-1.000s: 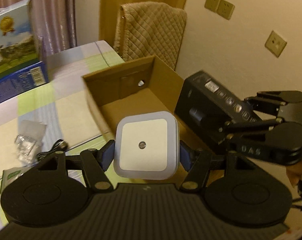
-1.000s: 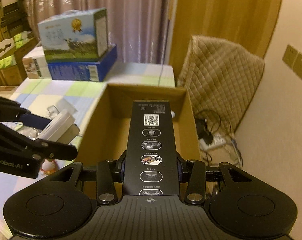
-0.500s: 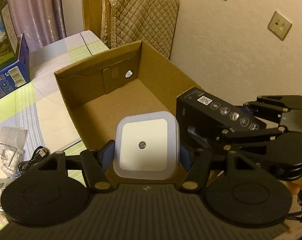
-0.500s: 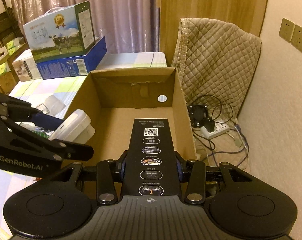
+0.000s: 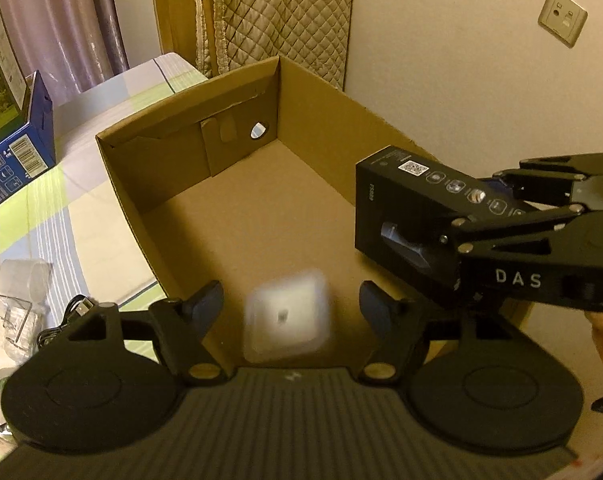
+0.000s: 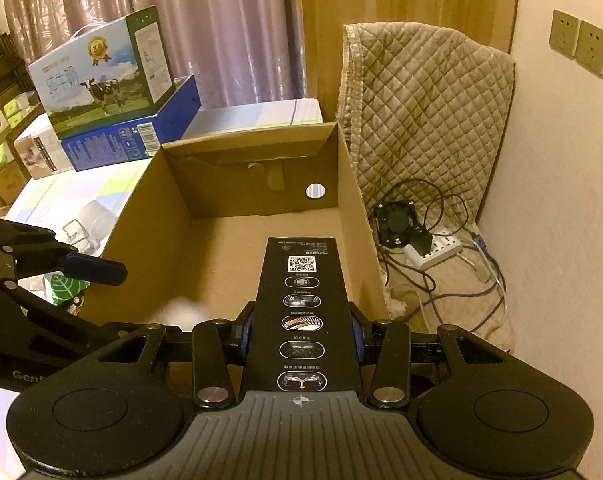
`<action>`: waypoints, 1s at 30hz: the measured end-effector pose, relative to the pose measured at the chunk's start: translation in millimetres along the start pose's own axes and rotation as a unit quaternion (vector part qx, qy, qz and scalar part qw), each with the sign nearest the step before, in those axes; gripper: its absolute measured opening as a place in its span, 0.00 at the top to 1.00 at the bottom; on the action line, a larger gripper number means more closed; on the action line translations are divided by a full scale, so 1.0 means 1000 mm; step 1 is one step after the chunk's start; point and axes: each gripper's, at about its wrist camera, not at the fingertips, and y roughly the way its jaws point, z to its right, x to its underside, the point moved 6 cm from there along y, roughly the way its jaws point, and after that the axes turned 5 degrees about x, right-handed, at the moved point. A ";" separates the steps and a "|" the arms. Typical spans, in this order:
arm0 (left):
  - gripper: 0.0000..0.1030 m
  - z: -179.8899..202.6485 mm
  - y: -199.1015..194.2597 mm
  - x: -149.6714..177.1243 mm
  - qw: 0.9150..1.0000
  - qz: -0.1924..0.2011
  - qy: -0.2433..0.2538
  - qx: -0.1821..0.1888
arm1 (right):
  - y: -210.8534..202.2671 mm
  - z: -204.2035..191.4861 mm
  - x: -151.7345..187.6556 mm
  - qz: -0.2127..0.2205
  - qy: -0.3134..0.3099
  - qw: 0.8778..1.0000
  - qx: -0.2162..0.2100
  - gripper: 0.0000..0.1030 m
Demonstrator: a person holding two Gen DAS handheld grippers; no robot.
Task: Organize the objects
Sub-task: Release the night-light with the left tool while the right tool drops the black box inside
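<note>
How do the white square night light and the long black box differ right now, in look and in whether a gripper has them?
Colour and shape: the night light is a white rounded square; the black box is long, printed with a QR code and icons.
Hold: the night light is free between the open left gripper fingers; the black box is clamped in the right gripper.
Sharpness: the night light is blurred; the black box is crisp.
Both are over the open cardboard box.
</note>
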 end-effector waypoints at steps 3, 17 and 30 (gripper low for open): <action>0.31 -0.004 -0.005 -0.002 1.000 0.006 -0.007 -0.001 | 0.000 0.000 0.001 0.000 -0.001 1.000 0.000 0.60; 0.31 -0.026 -0.043 -0.003 0.999 0.037 -0.026 -0.009 | 0.012 -0.009 0.001 0.009 0.009 1.000 -0.003 0.60; 0.31 -0.059 -0.086 0.029 0.996 0.059 -0.070 -0.023 | -0.013 -0.020 0.001 0.030 0.009 0.999 0.010 0.60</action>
